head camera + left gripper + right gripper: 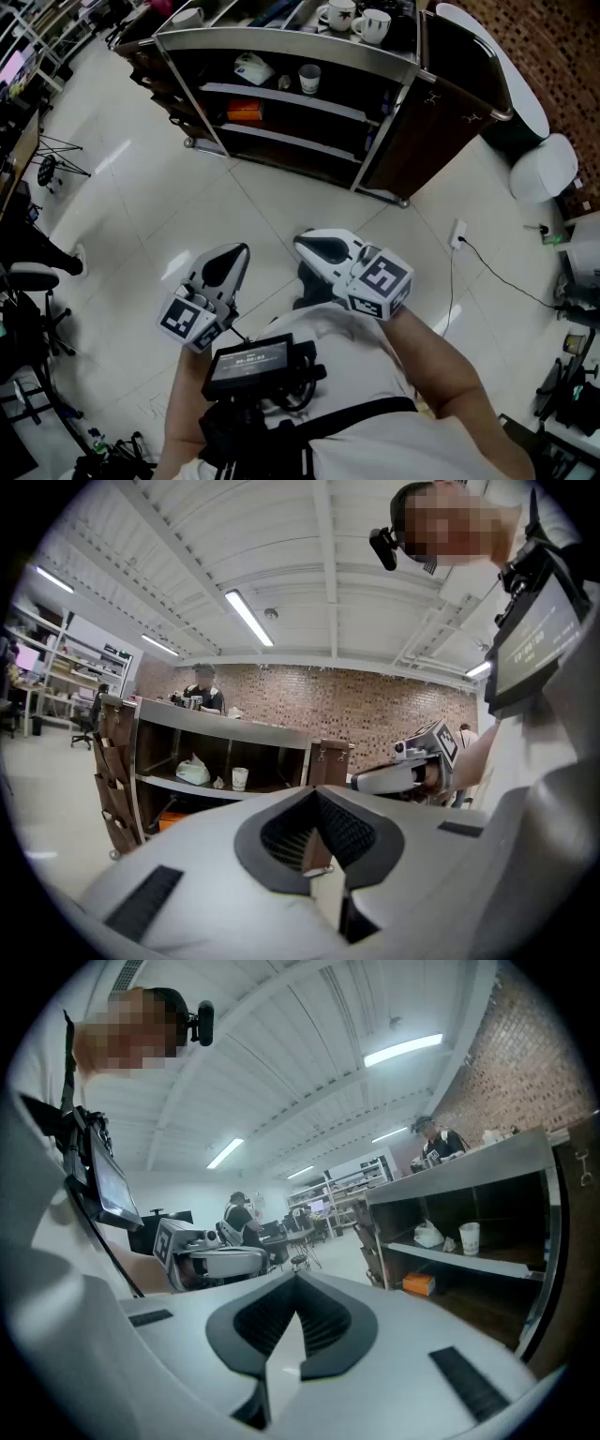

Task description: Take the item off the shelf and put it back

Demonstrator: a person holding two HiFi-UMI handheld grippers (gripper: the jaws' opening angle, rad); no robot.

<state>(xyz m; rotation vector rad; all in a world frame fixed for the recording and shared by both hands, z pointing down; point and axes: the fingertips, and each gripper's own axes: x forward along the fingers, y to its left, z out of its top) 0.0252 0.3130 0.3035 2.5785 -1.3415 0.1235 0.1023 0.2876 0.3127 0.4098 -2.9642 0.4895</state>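
Observation:
A dark shelf unit point(281, 94) stands across the floor ahead of me. On its middle board lie a white pouch point(253, 67) and a paper cup point(309, 78); an orange box point(246, 112) sits one board lower. The left gripper view shows the same pouch point(192, 771) and cup point(240, 778), and the right gripper view shows the cup point(469, 1237) and orange box point(419, 1284). My left gripper point(228, 267) point(317, 791) and right gripper point(323, 248) point(295, 1281) are held close to my body, well short of the shelf. Both are shut with nothing between the jaws.
Two mugs point(354, 19) stand on the shelf's top. A white chair point(542, 169) is at the right, with a floor socket point(458, 232) and its cable nearby. A person point(203, 688) stands behind the counter. Tripod legs point(52, 169) and desks are at the left.

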